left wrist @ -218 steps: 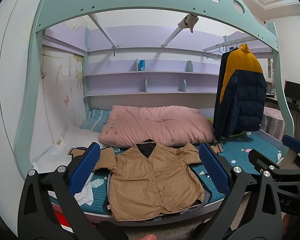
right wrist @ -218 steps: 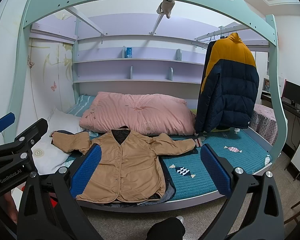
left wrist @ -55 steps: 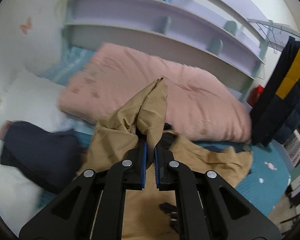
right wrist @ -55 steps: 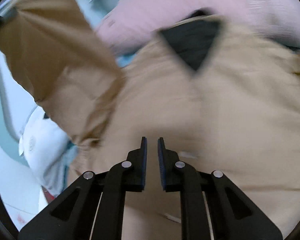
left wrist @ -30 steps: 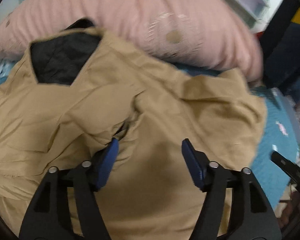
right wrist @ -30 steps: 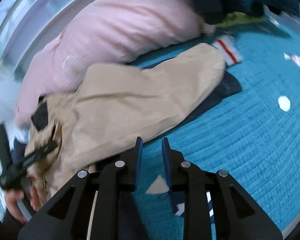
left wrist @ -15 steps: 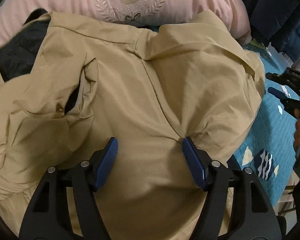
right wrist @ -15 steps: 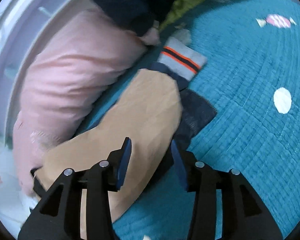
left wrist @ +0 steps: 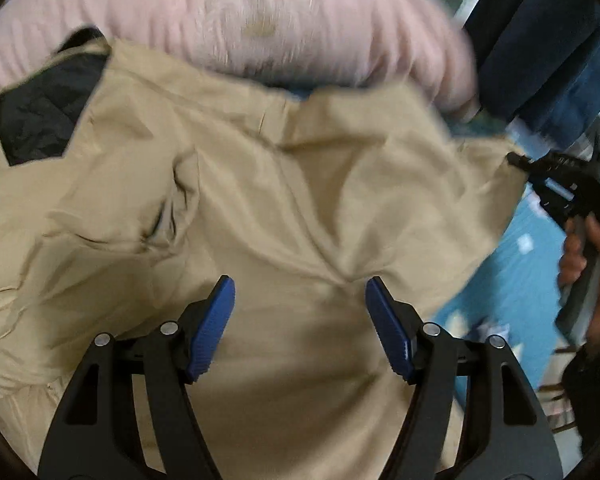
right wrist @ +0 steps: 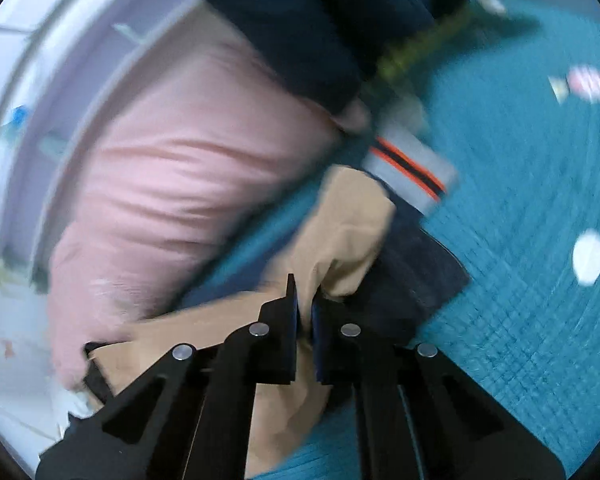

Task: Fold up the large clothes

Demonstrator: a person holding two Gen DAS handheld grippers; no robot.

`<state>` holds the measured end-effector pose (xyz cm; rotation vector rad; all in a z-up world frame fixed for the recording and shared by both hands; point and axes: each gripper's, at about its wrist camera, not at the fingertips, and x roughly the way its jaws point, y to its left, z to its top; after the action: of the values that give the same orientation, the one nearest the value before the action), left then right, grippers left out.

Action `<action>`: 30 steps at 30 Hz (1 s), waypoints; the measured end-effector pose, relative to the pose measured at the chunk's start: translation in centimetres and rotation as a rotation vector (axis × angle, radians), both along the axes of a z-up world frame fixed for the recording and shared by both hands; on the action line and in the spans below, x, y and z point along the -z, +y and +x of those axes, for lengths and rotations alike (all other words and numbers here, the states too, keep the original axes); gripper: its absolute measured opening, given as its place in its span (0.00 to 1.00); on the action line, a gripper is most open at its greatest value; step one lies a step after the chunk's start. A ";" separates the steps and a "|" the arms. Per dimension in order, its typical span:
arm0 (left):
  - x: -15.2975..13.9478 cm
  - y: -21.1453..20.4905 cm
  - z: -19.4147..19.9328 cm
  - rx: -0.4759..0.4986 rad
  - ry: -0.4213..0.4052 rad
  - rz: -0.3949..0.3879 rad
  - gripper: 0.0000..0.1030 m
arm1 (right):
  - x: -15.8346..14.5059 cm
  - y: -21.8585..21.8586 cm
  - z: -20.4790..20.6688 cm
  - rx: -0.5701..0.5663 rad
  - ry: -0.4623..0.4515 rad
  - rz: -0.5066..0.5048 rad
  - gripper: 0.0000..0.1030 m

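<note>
A tan jacket (left wrist: 260,184) with a black quilted lining (left wrist: 44,112) lies spread on the bed, its left sleeve folded over the front. My left gripper (left wrist: 300,312) is open and empty just above the jacket's middle. My right gripper (right wrist: 304,300) is shut on the jacket's right sleeve (right wrist: 348,232) near the cuff; it also shows in the left wrist view (left wrist: 556,188) at the sleeve's end on the right.
A pink quilt (left wrist: 260,16) lies behind the jacket. A navy and yellow coat (left wrist: 548,48) hangs at the right. A dark garment (right wrist: 416,272) with a striped cuff (right wrist: 412,168) lies under the sleeve on the teal bedspread (right wrist: 532,280).
My right gripper has closed on the sleeve cuff it was hovering over half a second ago. My left gripper stays open over the jacket, shifted slightly.
</note>
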<state>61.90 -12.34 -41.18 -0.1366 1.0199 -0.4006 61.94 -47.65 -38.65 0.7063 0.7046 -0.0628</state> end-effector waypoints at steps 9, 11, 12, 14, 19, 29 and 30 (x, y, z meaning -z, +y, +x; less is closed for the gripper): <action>-5.0 11.9 -3.1 -0.232 -0.090 0.051 0.74 | -13.0 11.7 -3.1 -0.219 -0.298 -0.137 0.05; -4.6 15.7 -3.9 -0.318 -0.084 0.085 0.74 | -14.7 15.2 -3.6 -0.280 -0.339 -0.145 0.05; -4.7 17.6 -4.3 -0.354 -0.070 0.093 0.74 | -15.5 17.5 -3.8 -0.327 -0.356 -0.149 0.05; -4.5 21.5 -5.5 -0.419 -0.055 0.092 0.74 | -16.5 21.8 -4.2 -0.399 -0.391 -0.142 0.06; -4.7 28.0 -7.9 -0.529 -0.036 0.094 0.74 | -15.7 33.5 -4.1 -0.611 -0.377 -0.103 0.06; -5.7 33.2 -11.7 -0.593 -0.069 0.158 0.74 | -2.9 50.8 -4.0 -0.843 -0.069 -0.171 0.11; -5.7 33.6 -12.0 -0.603 -0.065 0.164 0.74 | -1.8 51.5 -4.0 -0.845 -0.038 -0.188 0.13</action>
<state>49.92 21.22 -35.51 -0.2715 0.8929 0.2257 57.94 3.88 -36.87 0.1891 0.8992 0.6480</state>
